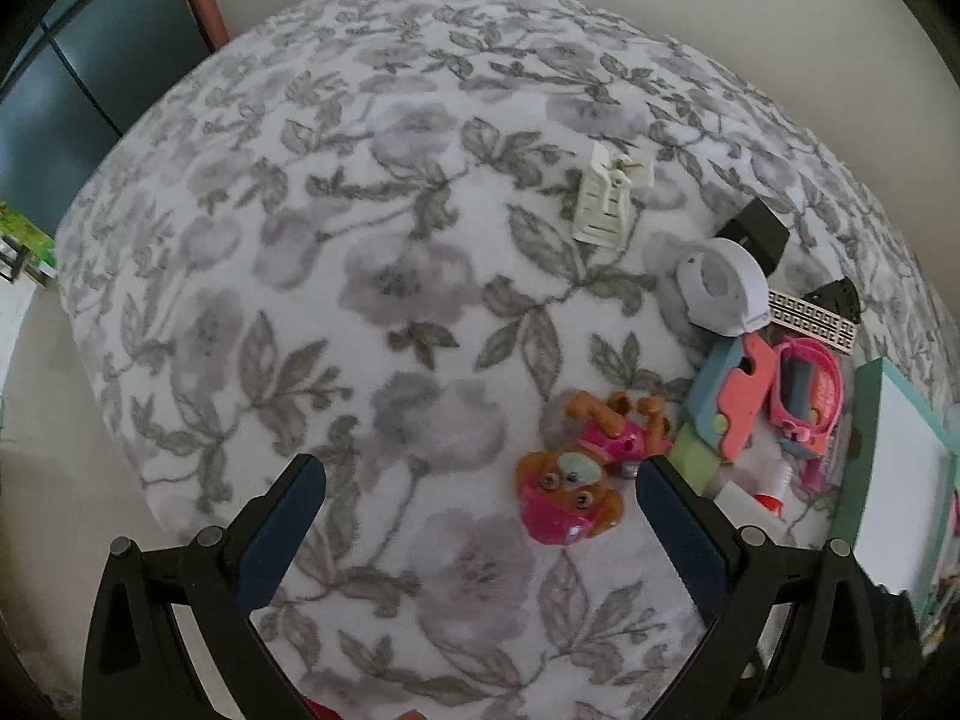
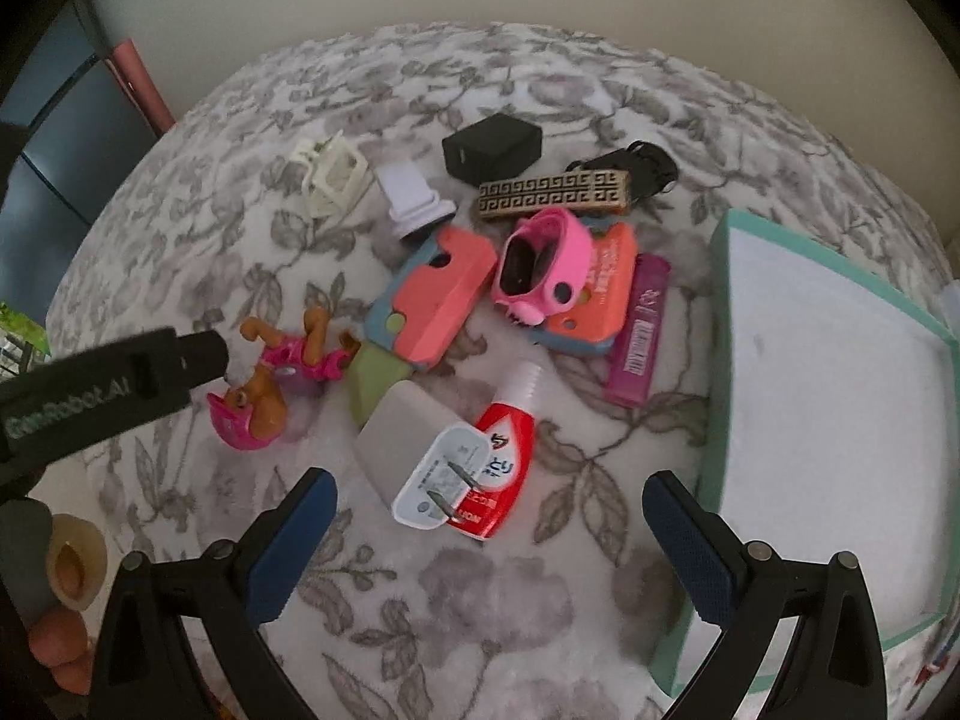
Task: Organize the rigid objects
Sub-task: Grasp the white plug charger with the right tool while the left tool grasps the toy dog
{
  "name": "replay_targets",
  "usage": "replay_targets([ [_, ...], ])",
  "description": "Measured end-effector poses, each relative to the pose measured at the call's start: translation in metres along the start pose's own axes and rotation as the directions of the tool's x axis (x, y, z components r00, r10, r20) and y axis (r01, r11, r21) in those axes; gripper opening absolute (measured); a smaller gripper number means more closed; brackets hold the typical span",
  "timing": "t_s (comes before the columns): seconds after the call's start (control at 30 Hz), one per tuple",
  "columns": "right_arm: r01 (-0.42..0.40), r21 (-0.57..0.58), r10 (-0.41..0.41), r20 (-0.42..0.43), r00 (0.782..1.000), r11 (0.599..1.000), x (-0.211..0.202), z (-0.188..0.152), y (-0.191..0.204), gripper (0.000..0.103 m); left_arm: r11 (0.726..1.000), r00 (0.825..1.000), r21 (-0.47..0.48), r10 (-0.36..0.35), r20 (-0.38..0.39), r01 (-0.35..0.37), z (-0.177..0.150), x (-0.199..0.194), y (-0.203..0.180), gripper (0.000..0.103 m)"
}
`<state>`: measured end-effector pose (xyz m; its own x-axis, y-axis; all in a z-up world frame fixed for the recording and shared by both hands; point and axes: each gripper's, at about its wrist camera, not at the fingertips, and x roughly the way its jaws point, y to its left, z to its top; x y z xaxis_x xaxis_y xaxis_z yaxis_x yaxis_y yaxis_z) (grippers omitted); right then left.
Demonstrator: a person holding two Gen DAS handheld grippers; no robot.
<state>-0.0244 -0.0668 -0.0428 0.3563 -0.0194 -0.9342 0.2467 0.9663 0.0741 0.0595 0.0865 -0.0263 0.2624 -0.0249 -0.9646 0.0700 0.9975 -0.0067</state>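
Floral bedspread (image 1: 372, 276), wide bare stretch left of the clutter.
Left gripper (image 1: 480, 480) spread wide, empty, toy dog (image 1: 576, 468) just inside its right finger; right gripper (image 2: 489, 498) likewise gaping over plug (image 2: 432, 474) and glue (image 2: 504, 444), tray (image 2: 834, 420) edge beside its right finger.

Small rigid objects lie scattered on the floral blanket: a toy dog (image 2: 264, 396) on its side, a white charger (image 2: 420, 468) touching a red-white bottle (image 2: 504, 450), a pink toy camera (image 2: 540, 264), and beside them an empty teal-rimmed box (image 2: 840, 420).
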Motion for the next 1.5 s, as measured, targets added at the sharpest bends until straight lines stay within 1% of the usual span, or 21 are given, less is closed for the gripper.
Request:
replay_targets([
  [0.1,0.0,-0.014,0.0,-0.003,1.0,1.0,0.002,0.0,0.005,0.102,1.0,0.999,0.0,-0.027,-0.025,0.027,0.002,0.005,-0.003,0.103],
  [0.17,-0.006,-0.017,0.006,0.002,1.0,1.0,0.002,0.001,0.007,0.095,0.999,0.998,-0.002,-0.047,-0.035,0.047,0.002,0.007,-0.006,0.103],
  [0.3,-0.015,-0.032,0.015,0.003,1.0,0.999,0.003,0.0,0.013,0.088,0.997,0.996,0.005,-0.073,-0.051,0.073,0.001,0.011,-0.011,0.102],
  [0.37,-0.013,-0.045,0.013,0.002,1.0,0.999,0.004,0.0,0.017,0.082,0.997,0.995,0.013,-0.076,-0.058,0.077,0.0,0.013,-0.014,0.099],
  [0.43,-0.017,-0.054,0.017,0.005,1.0,0.998,0.005,-0.001,0.02,0.079,0.997,0.994,0.019,-0.079,-0.072,0.08,0.001,0.017,-0.017,0.091],
  [0.57,-0.017,-0.064,0.018,0.016,1.0,0.998,0.006,-0.001,0.023,0.074,0.996,0.992,0.025,-0.086,-0.093,0.088,0.002,0.026,-0.023,0.086],
  [0.6,-0.018,-0.065,0.019,0.017,1.0,0.998,0.006,-0.001,0.024,0.073,0.996,0.992,0.026,-0.084,-0.098,0.087,0.002,0.029,-0.024,0.081],
  [0.67,-0.015,-0.069,0.016,0.015,1.0,0.998,0.009,-0.001,0.026,0.069,0.995,0.99,0.029,-0.095,-0.106,0.098,0.002,0.032,-0.027,0.079],
  [0.7,-0.013,-0.071,0.014,0.014,1.0,0.997,0.01,-0.001,0.026,0.069,0.994,0.989,0.032,-0.101,-0.109,0.105,0.002,0.034,-0.029,0.077],
  [0.73,-0.005,-0.074,0.006,0.017,1.0,0.997,0.01,-0.001,0.027,0.068,0.994,0.989,0.039,-0.098,-0.11,0.103,0.001,0.035,-0.03,0.07],
  [0.77,0.004,-0.075,-0.002,0.02,1.0,0.997,0.01,-0.001,0.027,0.064,0.994,0.989,0.046,-0.095,-0.111,0.101,0.001,0.038,-0.034,0.067],
  [0.8,0.009,-0.072,-0.007,0.024,1.0,0.997,0.01,-0.001,0.026,0.063,0.994,0.989,0.054,-0.091,-0.117,0.098,0.0,0.041,-0.036,0.061],
  [0.87,-0.001,-0.06,0.002,0.028,1.0,0.998,0.009,0.0,0.024,0.061,0.993,0.987,0.061,-0.092,-0.13,0.101,0.0,0.05,-0.043,0.053],
  [0.9,-0.004,-0.055,0.006,0.029,1.0,0.998,0.009,0.0,0.023,0.06,0.993,0.986,0.061,-0.092,-0.138,0.101,-0.001,0.053,-0.044,0.047],
  [1.03,-0.01,-0.061,0.013,0.038,0.999,0.998,0.006,0.0,0.024,0.05,0.993,0.987,0.067,-0.093,-0.135,0.102,-0.002,0.06,-0.049,0.047],
  [1.2,-0.035,-0.042,0.037,0.034,0.999,0.998,0.005,-0.002,0.021,0.048,0.991,0.986,0.064,-0.106,-0.131,0.116,-0.007,0.063,-0.052,0.047],
  [1.33,-0.07,-0.01,0.071,0.032,0.997,0.997,0.002,-0.003,0.016,0.043,0.99,0.985,0.055,-0.121,-0.12,0.129,-0.008,0.056,-0.05,0.047],
  [1.5,-0.093,0.01,0.093,0.035,0.995,0.996,-0.002,-0.004,0.013,0.039,0.99,0.989,0.052,-0.123,-0.084,0.128,-0.006,0.046,-0.051,0.047],
])
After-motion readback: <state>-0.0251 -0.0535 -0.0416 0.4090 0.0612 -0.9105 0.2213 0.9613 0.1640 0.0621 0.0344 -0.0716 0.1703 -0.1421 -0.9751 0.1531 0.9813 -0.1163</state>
